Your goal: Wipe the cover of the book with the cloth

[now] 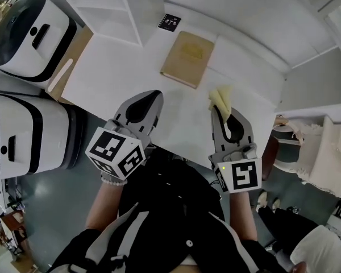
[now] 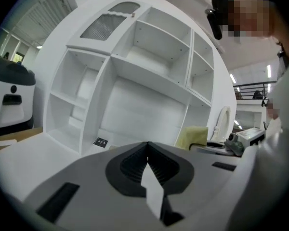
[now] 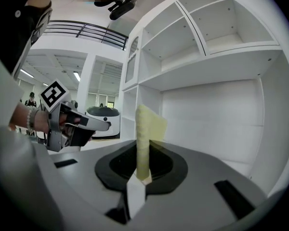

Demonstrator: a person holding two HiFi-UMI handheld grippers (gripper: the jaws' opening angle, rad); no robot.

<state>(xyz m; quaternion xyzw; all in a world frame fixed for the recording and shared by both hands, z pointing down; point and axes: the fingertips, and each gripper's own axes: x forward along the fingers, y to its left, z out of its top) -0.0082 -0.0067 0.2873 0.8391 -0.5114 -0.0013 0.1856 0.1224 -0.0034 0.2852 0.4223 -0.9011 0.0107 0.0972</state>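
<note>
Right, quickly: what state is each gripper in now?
Left gripper: closed, empty.
Right gripper: closed on the cloth.

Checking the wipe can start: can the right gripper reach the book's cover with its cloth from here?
Probably yes. The right gripper, shut on the cloth, is just short of the book, with only bare table between them.

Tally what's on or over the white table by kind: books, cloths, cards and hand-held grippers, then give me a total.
Book: 1
Yellow cloth: 1
Small black card: 1
Hand-held grippers: 2 (left hand-held gripper, right hand-held gripper)
Total: 5
</note>
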